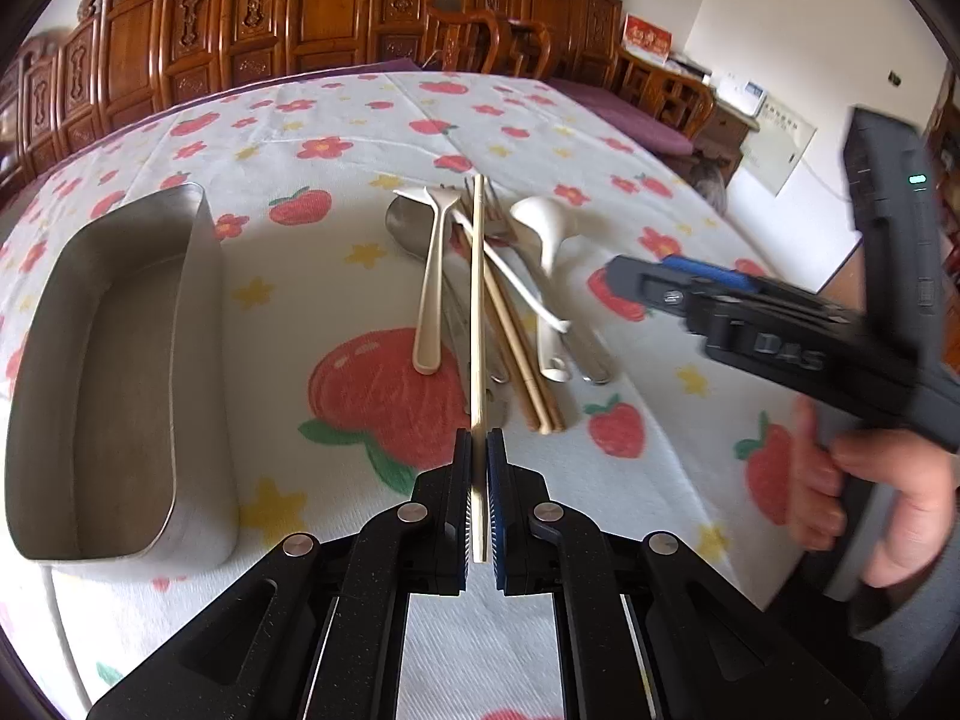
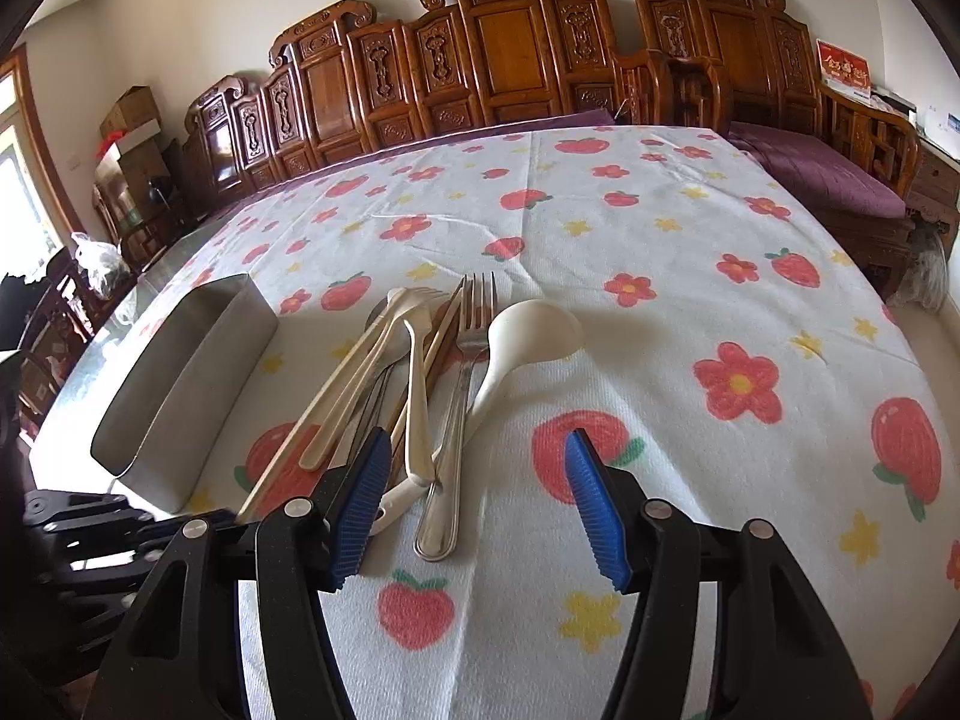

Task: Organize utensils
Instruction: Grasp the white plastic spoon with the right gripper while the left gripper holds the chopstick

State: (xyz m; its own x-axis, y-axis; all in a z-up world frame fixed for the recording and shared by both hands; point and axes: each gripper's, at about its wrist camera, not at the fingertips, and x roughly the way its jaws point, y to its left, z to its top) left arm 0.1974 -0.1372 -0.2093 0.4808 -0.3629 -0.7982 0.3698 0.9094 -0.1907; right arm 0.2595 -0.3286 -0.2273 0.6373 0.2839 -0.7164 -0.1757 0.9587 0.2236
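Note:
My left gripper [image 1: 478,450] is shut on a pale chopstick [image 1: 478,312], which points away over the pile of utensils [image 1: 510,276]. The pile holds cream spoons, a white ladle [image 2: 528,330], metal forks [image 2: 462,378] and more chopsticks [image 1: 522,354] on the fruit-print tablecloth. The steel tray [image 1: 120,360] sits left of the pile and holds nothing that I can see. My right gripper [image 2: 474,480] is open above the handle ends of the pile. It also shows in the left wrist view [image 1: 624,276], on the right.
The tablecloth [image 2: 660,240] covers the whole table. Carved wooden chairs [image 2: 510,48] line the far edge, with a purple-cushioned bench [image 2: 822,174] at the right. The steel tray also shows in the right wrist view [image 2: 180,384].

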